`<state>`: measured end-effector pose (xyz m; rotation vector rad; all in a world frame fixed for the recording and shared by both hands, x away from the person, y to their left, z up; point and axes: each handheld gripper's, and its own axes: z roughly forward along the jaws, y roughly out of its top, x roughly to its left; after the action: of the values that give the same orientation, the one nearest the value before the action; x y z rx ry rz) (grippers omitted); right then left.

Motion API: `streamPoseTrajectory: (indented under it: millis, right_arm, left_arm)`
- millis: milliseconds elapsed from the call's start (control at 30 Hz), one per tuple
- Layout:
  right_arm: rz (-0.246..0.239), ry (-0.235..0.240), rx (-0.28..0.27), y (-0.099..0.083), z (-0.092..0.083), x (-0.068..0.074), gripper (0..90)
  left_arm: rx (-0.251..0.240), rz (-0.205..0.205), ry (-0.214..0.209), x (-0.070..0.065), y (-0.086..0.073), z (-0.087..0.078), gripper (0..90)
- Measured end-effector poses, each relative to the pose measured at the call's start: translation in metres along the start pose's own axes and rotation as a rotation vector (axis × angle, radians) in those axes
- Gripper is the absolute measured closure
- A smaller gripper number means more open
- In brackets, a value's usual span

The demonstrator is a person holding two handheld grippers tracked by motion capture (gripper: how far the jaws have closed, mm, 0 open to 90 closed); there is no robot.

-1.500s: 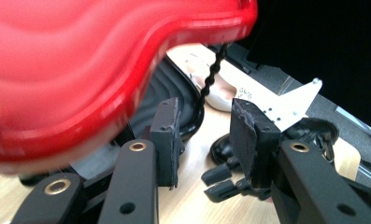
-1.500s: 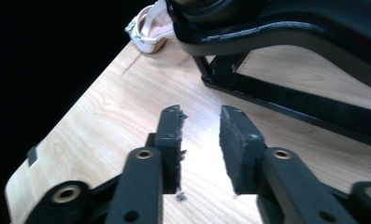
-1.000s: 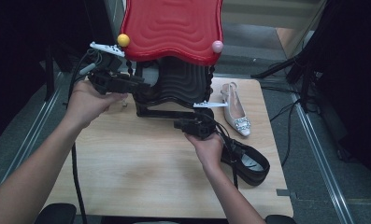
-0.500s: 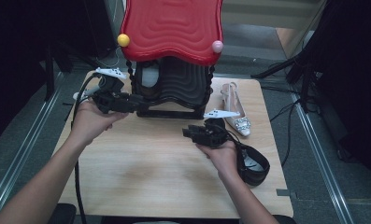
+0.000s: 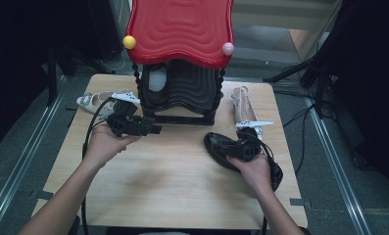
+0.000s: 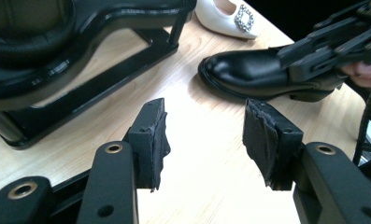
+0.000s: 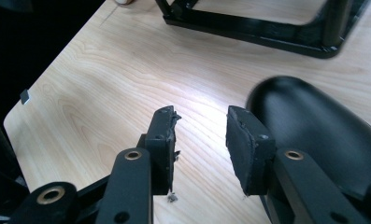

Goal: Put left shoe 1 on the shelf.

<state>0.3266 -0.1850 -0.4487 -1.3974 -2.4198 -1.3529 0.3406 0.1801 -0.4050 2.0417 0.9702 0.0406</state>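
A black rack with a red wavy top (image 5: 180,29) stands at the back middle of the wooden table (image 5: 172,186). My left gripper (image 5: 155,130) is open and empty in front of the rack's left foot, its jaws (image 6: 204,119) pointing across the table at a black leather shoe (image 6: 262,70). My right gripper (image 5: 221,148) hovers over that black shoe (image 5: 216,147), open, with bare wood between its jaws (image 7: 199,123) and the shoe's toe (image 7: 314,126) just to their right.
A white heeled shoe with a buckle (image 5: 243,105) lies right of the rack, and another white shoe (image 5: 89,103) lies left of it. Something pale grey (image 5: 155,81) sits inside the rack. The rack's base bar (image 7: 267,32) is close ahead.
My left gripper has drawn back from the rack's left side toward the near edge. My right gripper has shifted right and nearer, over the black shoe.
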Motion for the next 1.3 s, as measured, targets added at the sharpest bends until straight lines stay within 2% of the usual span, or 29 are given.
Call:
streamPoseTrajectory:
  millis: [167, 200, 267, 433, 533, 800, 967, 1167, 1300]
  right_arm:
    - [0.009, -0.035, 0.007, -0.004, -0.015, -0.005, 63.3]
    - [0.010, -0.051, 0.024, -0.007, -0.022, -0.007, 62.9]
    - [0.009, -0.055, 0.032, -0.009, -0.027, -0.009, 63.4]
    - [-0.029, -0.096, 0.057, -0.015, -0.042, -0.012, 63.7]
    - [-0.024, -0.118, 0.070, -0.021, -0.052, -0.016, 64.9]
    - [0.005, -0.129, 0.069, -0.036, -0.079, -0.022, 66.2]
    - [-0.003, -0.182, 0.090, -0.040, -0.093, -0.025, 65.9]
    - [0.023, -0.213, 0.136, -0.049, -0.096, -0.031, 65.4]
    - [0.031, -0.208, 0.180, -0.050, -0.083, -0.033, 63.6]
  left_arm:
    - [0.012, -0.009, -0.014, 0.000, -0.007, 0.009, 48.5]
    - [0.019, -0.013, -0.021, -0.001, -0.011, 0.014, 48.4]
    - [0.030, -0.015, -0.029, 0.000, -0.015, 0.017, 48.3]
    - [0.031, -0.031, -0.033, -0.001, -0.027, 0.024, 48.3]
    - [0.022, -0.039, -0.040, 0.000, -0.035, 0.026, 48.3]
    - [0.024, -0.045, -0.031, 0.002, -0.045, 0.027, 48.3]
    - [0.035, -0.043, -0.027, 0.000, -0.049, 0.030, 48.0]
    - [0.031, -0.043, -0.035, -0.001, -0.051, 0.030, 47.9]
    - [0.037, -0.045, -0.033, 0.000, -0.052, 0.032, 47.9]
